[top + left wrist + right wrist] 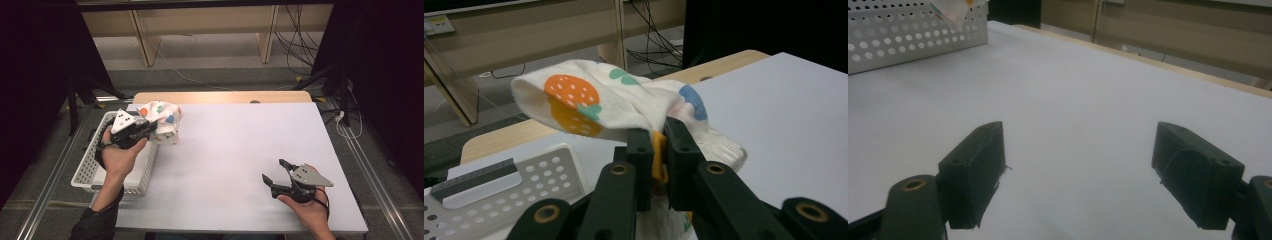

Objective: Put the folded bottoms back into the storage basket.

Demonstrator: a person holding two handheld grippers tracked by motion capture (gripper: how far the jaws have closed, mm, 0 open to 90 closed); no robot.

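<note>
black jaws of my right gripper (276, 171) stand spread wide with nothing between them, low over the near right part of the white table (240, 150); in the right gripper view the two pads (975, 172) sit well apart above bare tabletop. right hand (310, 210) enters from the near edge.

item, left hand (117, 157): wrapped around my left gripper (152, 127), at the table's left edge above the basket.

item, left gripper: jaws pressed together on a fold of cloth; in the left gripper view (659, 150) the pads pinch an orange-yellow part of the fabric between them.

item, cloth (162, 120): white, soft, printed with orange, green and blue fruit shapes (574, 97). it is lifted off the table, bunched and drooping around the jaws, just beside the basket's far right corner and over the far left part of the table.

item, basket (87, 170): white plastic, perforated walls, standing against the table's left side; its rim shows beneath the cloth in the left gripper view (499, 180).

item, far ground: wooden furniture legs (145, 40) and loose black cables (295, 45) on the grey floor beyond the table.
</note>
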